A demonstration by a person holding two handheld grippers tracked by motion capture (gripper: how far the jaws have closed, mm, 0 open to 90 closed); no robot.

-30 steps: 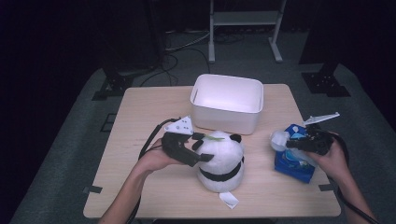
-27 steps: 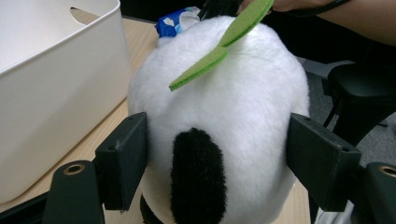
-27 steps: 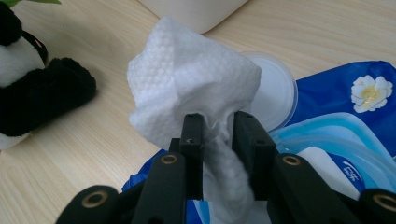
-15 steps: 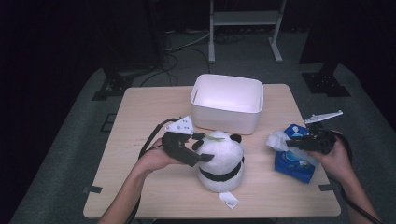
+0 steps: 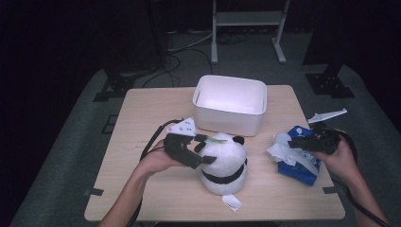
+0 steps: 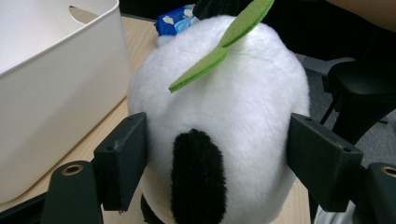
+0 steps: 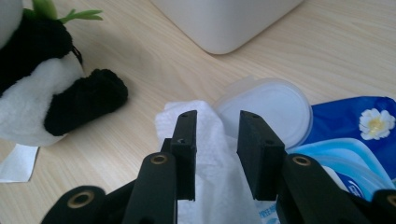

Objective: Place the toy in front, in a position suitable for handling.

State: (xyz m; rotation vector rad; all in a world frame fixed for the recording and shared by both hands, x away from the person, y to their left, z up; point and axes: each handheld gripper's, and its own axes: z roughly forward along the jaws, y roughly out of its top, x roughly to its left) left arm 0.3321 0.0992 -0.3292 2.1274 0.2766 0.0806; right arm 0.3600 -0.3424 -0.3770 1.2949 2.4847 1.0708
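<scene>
A white and black panda plush sits near the table's front middle, with a green felt leaf on its head. My left gripper clasps the head from the left; in the left gripper view its jaws press into the fur on both sides. At the right lies a blue wet-wipe pack with its clear lid flipped open. My right gripper hovers over the pack, shut on a white wipe that bunches between its jaws and trails left.
A white plastic bin stands at the back middle of the wooden table, close behind the panda. A paper tag pokes out under the plush near the front edge. Stands and cables fill the dark floor beyond.
My right gripper has moved left and slightly down, drawing the wipe farther out of the pack. The left gripper and the panda have stayed put.
</scene>
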